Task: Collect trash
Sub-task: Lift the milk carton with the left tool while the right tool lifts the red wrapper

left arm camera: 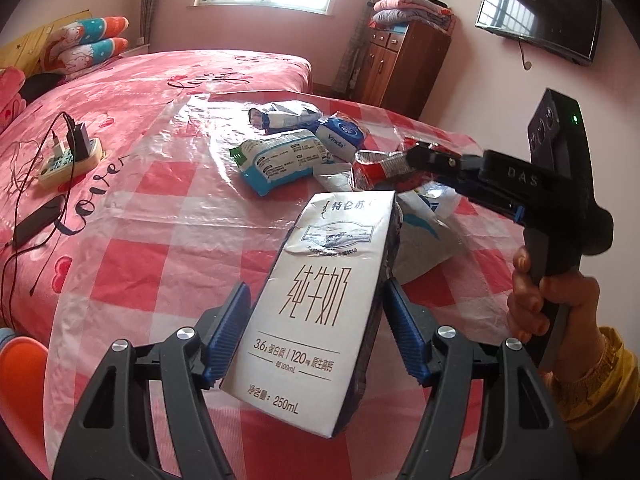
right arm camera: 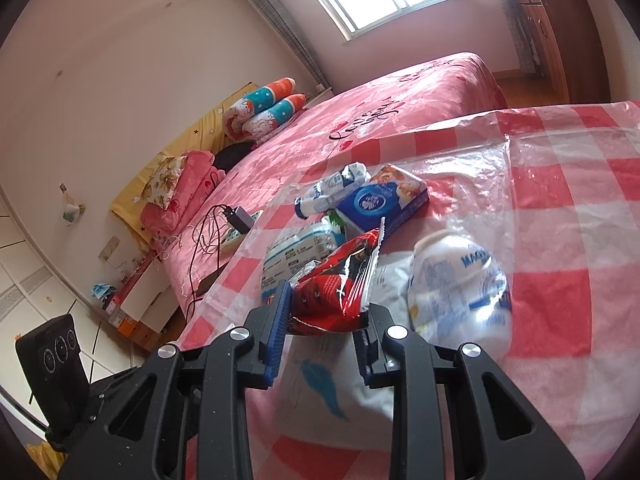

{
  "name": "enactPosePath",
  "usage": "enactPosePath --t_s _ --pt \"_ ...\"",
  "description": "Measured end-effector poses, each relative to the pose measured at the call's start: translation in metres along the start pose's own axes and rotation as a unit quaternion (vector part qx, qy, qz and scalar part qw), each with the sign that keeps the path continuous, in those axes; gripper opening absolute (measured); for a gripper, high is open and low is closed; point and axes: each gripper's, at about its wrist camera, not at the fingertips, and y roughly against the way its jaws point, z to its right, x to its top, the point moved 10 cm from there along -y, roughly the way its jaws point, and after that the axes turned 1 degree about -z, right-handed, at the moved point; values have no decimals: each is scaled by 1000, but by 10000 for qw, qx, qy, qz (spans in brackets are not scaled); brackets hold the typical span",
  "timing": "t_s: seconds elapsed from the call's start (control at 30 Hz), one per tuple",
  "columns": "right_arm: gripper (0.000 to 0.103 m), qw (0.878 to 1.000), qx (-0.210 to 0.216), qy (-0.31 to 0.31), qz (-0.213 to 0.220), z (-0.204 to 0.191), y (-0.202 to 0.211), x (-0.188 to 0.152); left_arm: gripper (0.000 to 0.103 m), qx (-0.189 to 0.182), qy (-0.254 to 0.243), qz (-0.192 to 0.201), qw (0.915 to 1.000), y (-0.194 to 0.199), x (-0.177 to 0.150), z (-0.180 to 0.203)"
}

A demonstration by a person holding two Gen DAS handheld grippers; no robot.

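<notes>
Left wrist view: left gripper [left arm camera: 316, 320] clamps milk carton [left arm camera: 312, 304] by its sides, lifted off checked tablecloth [left arm camera: 160, 264] for carrying away. Right wrist view: right gripper [right arm camera: 322, 312] pinches red snack wrapper [right arm camera: 340, 280] by crumpled end; remaining packets [right arm camera: 360, 200] lie beyond.

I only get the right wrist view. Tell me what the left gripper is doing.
Observer: The left gripper is shut on a white milk carton, held tilted between both pads.
Operator: Report what is behind my right gripper.
Observer: A hand in a yellow sleeve grips the handle of the right gripper.
</notes>
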Motion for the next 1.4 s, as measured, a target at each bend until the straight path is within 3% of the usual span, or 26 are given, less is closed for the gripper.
enactPosePath --t_s 0.87,1.3,1.4 --pt "30 9991 -175 70 -378 -53 24 -68 64 -392 436 219 9980 56 -47 -32" --pt "30 9980 -461 120 -411 -53 35 -82 64 -787 -138 -137 9967 55 -62 -18" --pt "30 9976 -536 166 -412 -53 37 -84 70 -807 -285 -234 9961 52 -64 -10"
